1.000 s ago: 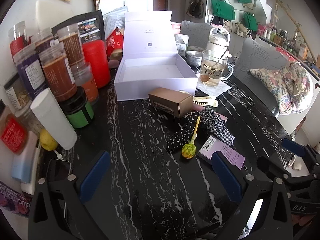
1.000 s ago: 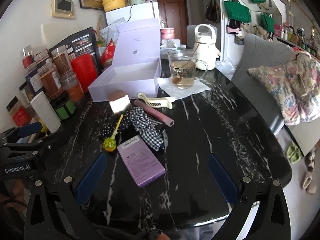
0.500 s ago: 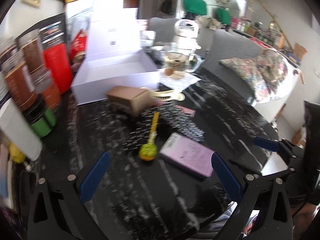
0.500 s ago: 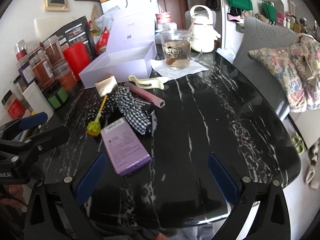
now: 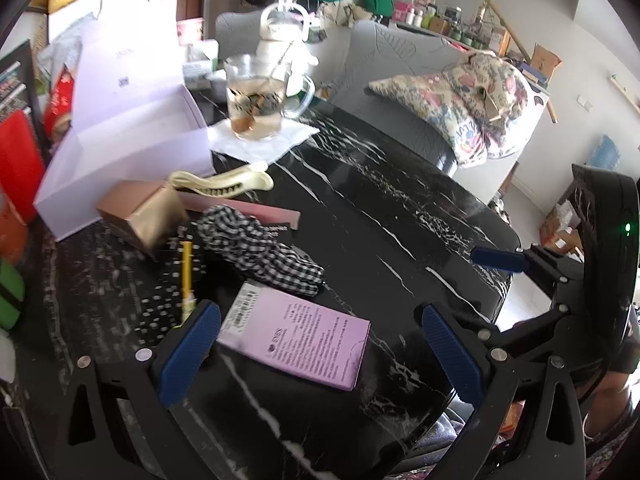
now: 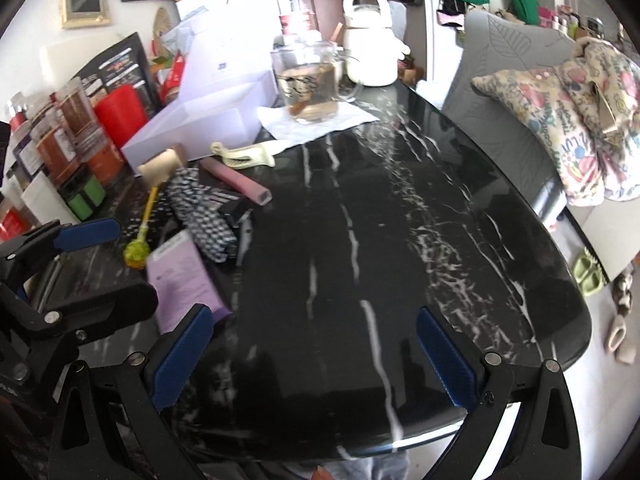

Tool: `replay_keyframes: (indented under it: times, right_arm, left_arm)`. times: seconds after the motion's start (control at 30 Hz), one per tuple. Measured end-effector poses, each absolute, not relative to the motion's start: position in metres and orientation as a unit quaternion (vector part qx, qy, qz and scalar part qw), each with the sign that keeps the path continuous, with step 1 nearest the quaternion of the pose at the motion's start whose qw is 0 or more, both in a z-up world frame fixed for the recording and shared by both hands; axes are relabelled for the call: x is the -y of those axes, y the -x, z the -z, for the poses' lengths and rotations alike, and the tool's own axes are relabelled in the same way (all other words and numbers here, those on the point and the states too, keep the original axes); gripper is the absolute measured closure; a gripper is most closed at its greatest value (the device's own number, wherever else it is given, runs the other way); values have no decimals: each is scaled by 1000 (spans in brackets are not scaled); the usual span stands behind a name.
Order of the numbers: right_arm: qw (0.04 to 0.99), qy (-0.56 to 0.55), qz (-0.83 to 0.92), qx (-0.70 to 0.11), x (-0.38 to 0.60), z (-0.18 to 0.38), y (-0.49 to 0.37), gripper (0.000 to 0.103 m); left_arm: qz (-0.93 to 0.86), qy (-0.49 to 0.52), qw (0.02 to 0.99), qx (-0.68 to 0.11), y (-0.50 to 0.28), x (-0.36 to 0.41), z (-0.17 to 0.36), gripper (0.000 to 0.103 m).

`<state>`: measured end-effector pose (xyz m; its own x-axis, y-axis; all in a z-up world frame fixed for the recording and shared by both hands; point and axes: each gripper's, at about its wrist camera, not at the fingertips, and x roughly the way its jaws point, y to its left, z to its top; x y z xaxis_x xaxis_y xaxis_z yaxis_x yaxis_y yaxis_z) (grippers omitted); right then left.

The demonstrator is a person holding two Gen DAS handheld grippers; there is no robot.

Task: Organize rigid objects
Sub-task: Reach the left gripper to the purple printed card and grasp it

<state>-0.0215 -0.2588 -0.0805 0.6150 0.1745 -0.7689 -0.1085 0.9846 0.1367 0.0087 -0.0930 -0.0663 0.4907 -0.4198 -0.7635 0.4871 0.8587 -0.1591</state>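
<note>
A flat purple box (image 5: pixel 296 334) lies on the black marble table (image 5: pixel 400 216), between the open fingers of my left gripper (image 5: pixel 324 354). Behind it lie a checked fabric piece (image 5: pixel 256 248), a yellow lollipop (image 5: pixel 186 268), a gold box (image 5: pixel 140 216), a pink tube (image 5: pixel 248 210) and a cream hair clip (image 5: pixel 224 182). An open white box (image 5: pixel 120 136) stands behind them. My right gripper (image 6: pixel 316 358) is open and empty over bare table, right of the purple box (image 6: pixel 182 276). The left gripper shows in the right wrist view (image 6: pixel 72 248).
A glass mug (image 5: pixel 260 100) on a napkin and a white kettle (image 6: pixel 370 52) stand at the back. Jars and a red canister (image 6: pixel 120 116) crowd the left edge. A grey chair with a floral cushion (image 6: pixel 568 120) stands beside the table on the right.
My left gripper has swung right and come close over the purple box, which now lies between its fingers. My right gripper has shifted right, away from the box.
</note>
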Motion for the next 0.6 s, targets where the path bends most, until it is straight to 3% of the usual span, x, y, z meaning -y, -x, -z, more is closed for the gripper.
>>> replay_keyframes:
  times: [0.27, 0.6]
  right_arm:
    - [899, -48, -57, -431, 282, 82, 13, 0]
    - [900, -50, -57, -429, 284, 84, 14, 0]
  left_arm:
    - [271, -48, 840, -468, -24, 105, 89, 1]
    - [246, -182, 841, -446, -16, 121, 104, 0]
